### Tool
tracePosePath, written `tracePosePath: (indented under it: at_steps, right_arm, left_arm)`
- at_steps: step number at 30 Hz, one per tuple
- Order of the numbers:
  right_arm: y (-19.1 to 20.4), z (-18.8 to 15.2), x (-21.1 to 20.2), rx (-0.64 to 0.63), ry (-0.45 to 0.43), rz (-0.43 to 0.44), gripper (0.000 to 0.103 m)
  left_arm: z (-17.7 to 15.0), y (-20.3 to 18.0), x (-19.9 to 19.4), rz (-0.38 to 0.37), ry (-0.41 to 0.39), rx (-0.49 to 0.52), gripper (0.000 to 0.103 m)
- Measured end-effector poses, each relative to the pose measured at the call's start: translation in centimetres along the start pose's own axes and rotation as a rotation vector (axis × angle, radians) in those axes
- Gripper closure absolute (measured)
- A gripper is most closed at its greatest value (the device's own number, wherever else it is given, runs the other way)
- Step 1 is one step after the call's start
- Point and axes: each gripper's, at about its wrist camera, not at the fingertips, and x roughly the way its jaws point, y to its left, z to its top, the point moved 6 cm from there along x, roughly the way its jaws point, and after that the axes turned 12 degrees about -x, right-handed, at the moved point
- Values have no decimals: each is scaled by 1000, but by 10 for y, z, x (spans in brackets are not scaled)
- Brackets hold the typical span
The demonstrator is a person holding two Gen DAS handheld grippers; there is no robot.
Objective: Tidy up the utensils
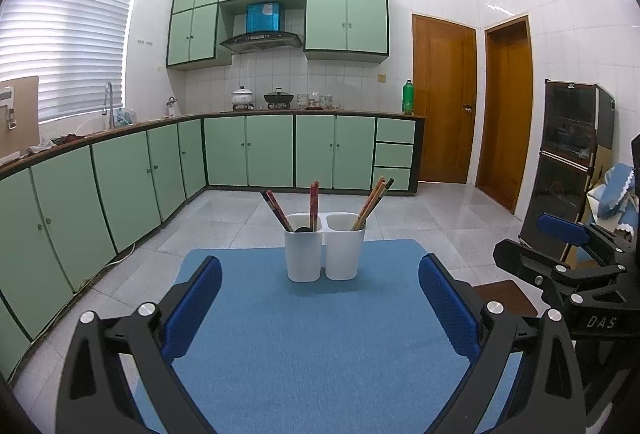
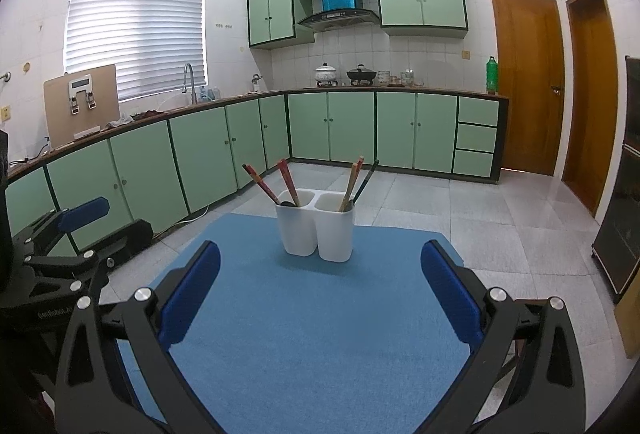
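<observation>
A white two-compartment utensil holder (image 1: pixel 324 252) (image 2: pixel 316 232) stands at the far end of a blue mat (image 1: pixel 312 346) (image 2: pixel 316 314). Its left compartment holds red chopsticks (image 1: pixel 314 203) (image 2: pixel 289 181) and a dark utensil. Its right compartment holds wooden chopsticks (image 1: pixel 372 203) (image 2: pixel 352 185) and a dark stick. My left gripper (image 1: pixel 320 282) is open and empty, short of the holder. My right gripper (image 2: pixel 320 270) is open and empty too, also short of the holder. The right gripper shows at the right edge of the left wrist view (image 1: pixel 568 254), and the left gripper at the left edge of the right wrist view (image 2: pixel 72 234).
The mat lies on a small table above a grey tiled floor (image 1: pixel 440 218). Green kitchen cabinets (image 1: pixel 248 149) run along the left and back walls. A dark cabinet (image 1: pixel 568 161) stands at the right, near wooden doors (image 1: pixel 444 97).
</observation>
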Motion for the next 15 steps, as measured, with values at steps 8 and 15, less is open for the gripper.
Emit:
tracePosePath:
  at_steps: [8,15]
  right_arm:
    - [0,1,0,-2,0,-2,6]
    - [0,3,-1,-2,2,-2,6]
  left_arm:
    - [0,1,0,0,-1,-1,6]
    - [0,0,0,0,-2,-1,6]
